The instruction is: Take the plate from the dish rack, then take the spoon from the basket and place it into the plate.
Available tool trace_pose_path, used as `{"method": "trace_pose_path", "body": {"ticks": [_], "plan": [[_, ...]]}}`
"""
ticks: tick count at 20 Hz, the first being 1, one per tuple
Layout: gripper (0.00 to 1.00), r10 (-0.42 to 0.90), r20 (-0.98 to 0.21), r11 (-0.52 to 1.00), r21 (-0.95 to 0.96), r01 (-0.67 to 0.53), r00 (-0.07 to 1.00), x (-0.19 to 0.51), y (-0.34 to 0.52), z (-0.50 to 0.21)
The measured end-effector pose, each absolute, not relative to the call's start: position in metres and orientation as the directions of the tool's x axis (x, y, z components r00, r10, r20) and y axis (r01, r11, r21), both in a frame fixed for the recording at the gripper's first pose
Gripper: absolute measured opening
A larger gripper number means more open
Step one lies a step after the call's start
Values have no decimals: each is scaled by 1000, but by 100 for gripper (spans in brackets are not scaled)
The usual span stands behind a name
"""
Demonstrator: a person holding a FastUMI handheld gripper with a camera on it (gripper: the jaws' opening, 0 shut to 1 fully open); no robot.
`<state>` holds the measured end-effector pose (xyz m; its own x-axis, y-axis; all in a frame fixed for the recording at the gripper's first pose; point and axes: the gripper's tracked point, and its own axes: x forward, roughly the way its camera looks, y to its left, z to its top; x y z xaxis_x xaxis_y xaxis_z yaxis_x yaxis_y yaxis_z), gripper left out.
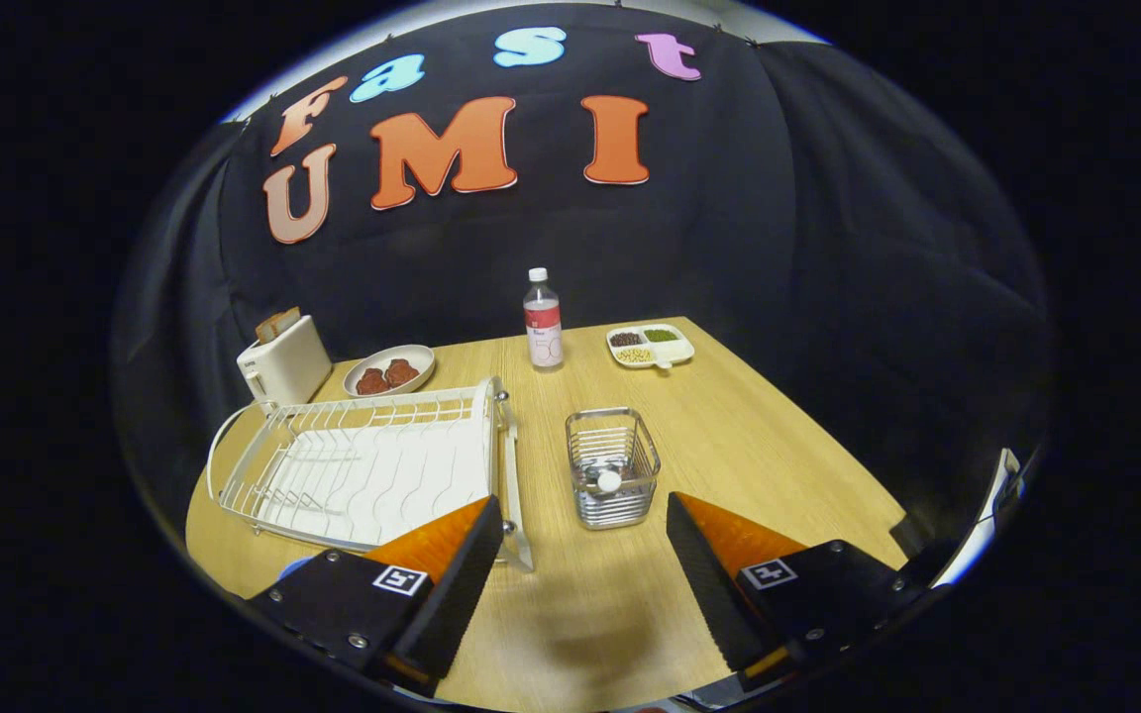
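The white wire dish rack (363, 465) stands on the wooden table, ahead of the left finger; I see no plate among its wires. A small wire basket (613, 467) sits just ahead of the gap between the fingers. The white rounded end of the spoon (608, 481) shows inside it. My gripper (582, 505) hovers above the table's near part, open, with nothing between its fingers. A blue edge (293, 569) peeks out beside the left finger, and I cannot tell what it is.
At the back stand a white toaster (283, 364) with bread in it, a plate of red-brown food (389, 371), a water bottle (543, 322) and a divided snack dish (651, 346). Bare tabletop (778, 465) lies right of the basket.
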<state>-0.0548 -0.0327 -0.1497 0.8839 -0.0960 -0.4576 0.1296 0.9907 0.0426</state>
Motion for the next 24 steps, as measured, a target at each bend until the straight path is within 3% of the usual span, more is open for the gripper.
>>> {"method": "trace_pose_path", "body": {"ticks": [4, 6, 11, 17, 21, 24], "plan": [[98, -89, -440, 994, 19, 108, 894, -35, -45, -157], [89, -73, -422, 997, -8, 77, 904, -27, -48, -162], [50, -40, -431, 999, -43, 23, 902, -13, -50, -178], [15, -16, -444, 999, -52, -8, 896, -7, -49, -190], [6, -10, -438, 999, -40, -8, 899, -6, -47, -188], [6, -10, -433, 999, -38, -8, 902, -9, -48, -179]]}}
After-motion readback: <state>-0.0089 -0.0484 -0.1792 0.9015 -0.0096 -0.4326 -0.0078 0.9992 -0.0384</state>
